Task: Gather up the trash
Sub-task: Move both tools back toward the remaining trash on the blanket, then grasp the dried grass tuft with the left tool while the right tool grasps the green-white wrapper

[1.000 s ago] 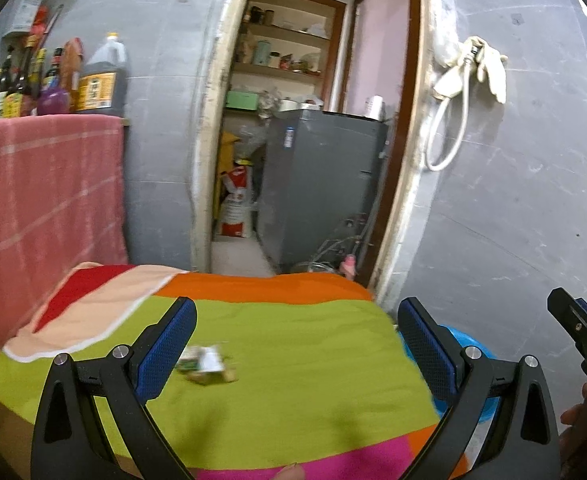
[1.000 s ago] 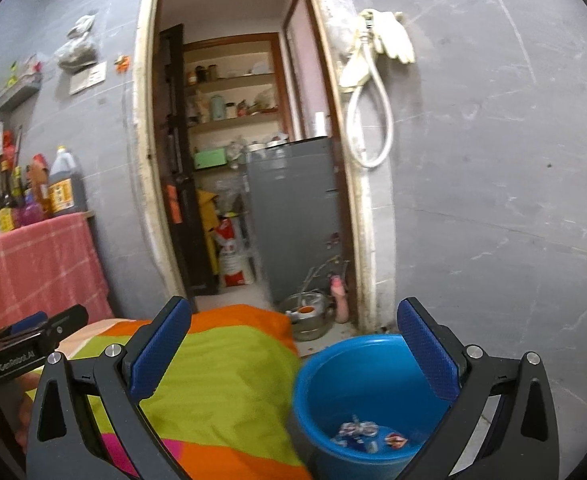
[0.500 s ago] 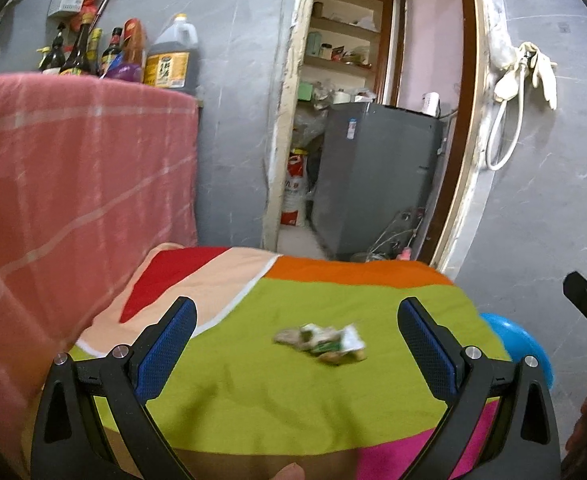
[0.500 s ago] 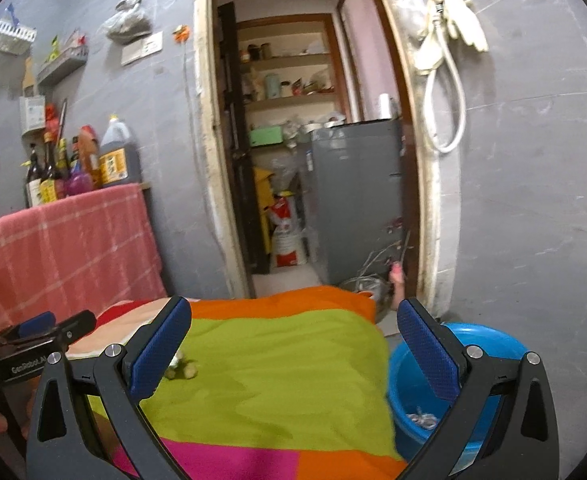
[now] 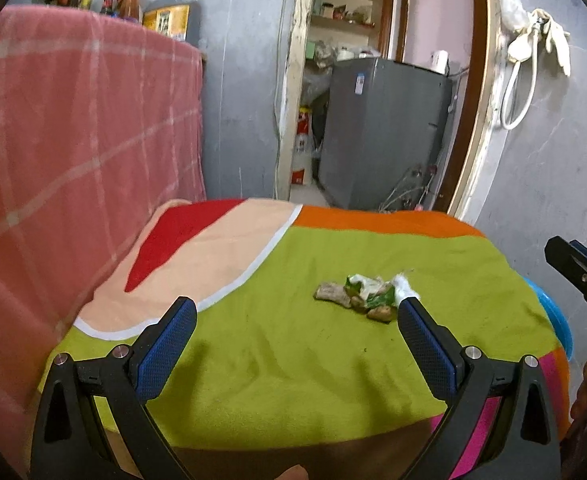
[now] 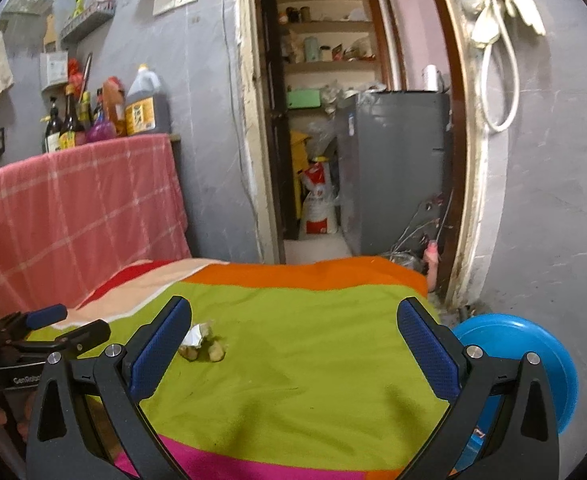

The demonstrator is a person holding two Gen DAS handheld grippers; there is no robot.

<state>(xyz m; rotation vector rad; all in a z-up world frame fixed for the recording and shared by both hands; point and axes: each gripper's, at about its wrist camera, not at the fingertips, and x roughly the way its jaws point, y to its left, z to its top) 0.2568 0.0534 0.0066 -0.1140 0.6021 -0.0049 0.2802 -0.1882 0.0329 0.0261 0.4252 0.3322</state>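
Note:
A small heap of trash (image 5: 367, 296), crumpled green and white wrappers with brown bits, lies on the green part of a bright cloth-covered table (image 5: 293, 360). In the right wrist view the trash (image 6: 203, 344) sits just past my right gripper's left finger. My left gripper (image 5: 295, 332) is open and empty, short of the trash, which is near its right finger. My right gripper (image 6: 293, 338) is open and empty above the table. A blue bucket (image 6: 533, 368) stands on the floor at the table's right side.
A pink checked cloth (image 5: 73, 160) hangs over a counter on the left, with bottles (image 6: 105, 108) on top. An open doorway (image 6: 353, 140) behind the table shows a grey appliance and shelves. A grey wall is on the right.
Both grippers have swung left. The trash has come to the right of the left view's centre. The bucket has slid to the right edge of the right view and its inside is hidden.

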